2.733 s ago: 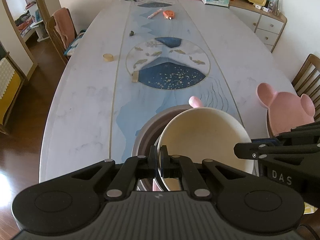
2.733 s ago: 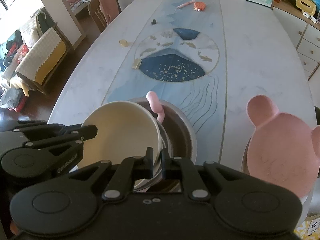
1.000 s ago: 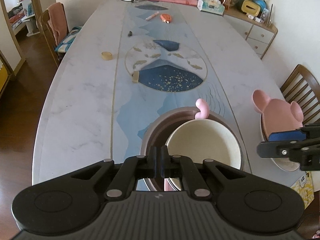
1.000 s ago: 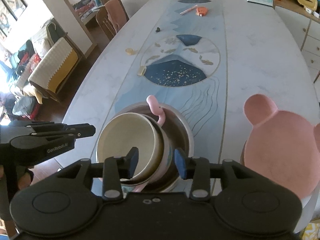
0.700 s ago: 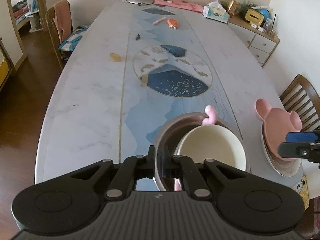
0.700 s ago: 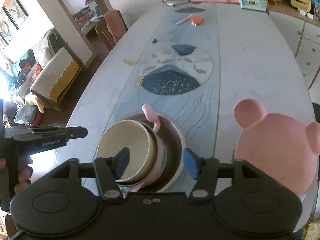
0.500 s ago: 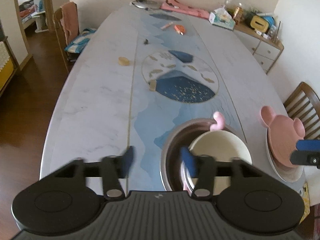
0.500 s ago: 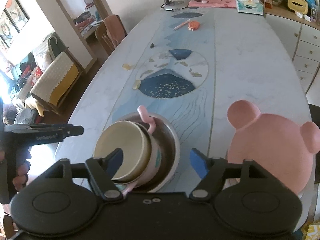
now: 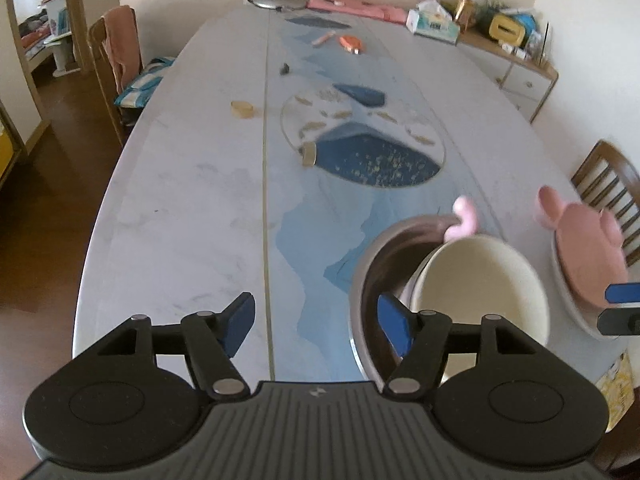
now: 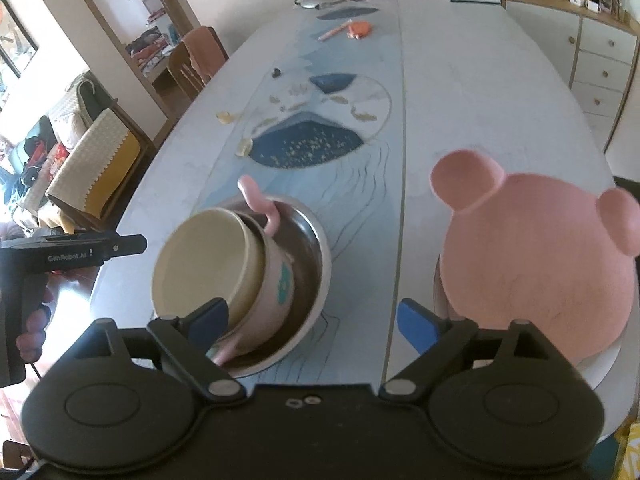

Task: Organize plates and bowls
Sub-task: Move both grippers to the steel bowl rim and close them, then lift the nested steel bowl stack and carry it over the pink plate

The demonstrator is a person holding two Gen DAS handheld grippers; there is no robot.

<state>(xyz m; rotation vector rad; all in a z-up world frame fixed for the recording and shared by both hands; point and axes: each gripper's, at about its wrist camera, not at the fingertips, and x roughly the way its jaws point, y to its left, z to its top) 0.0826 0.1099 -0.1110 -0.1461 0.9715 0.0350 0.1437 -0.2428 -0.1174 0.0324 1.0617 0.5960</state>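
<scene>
- The left gripper (image 9: 316,320) has just been opening its jaws; they are gaping wide with nothing between them.
- The right gripper (image 10: 312,322) has been opening wide too, holding nothing.
- The cream bowl (image 10: 208,264) is leaning inside a pink cup (image 10: 276,280), in the metal bowl (image 10: 316,248) near the table's (image 9: 180,220) front edge.
- The pink bear plate (image 10: 536,264) is sitting apart, beside the right edge.
- Lots of bare table is stretching ahead.
</scene>
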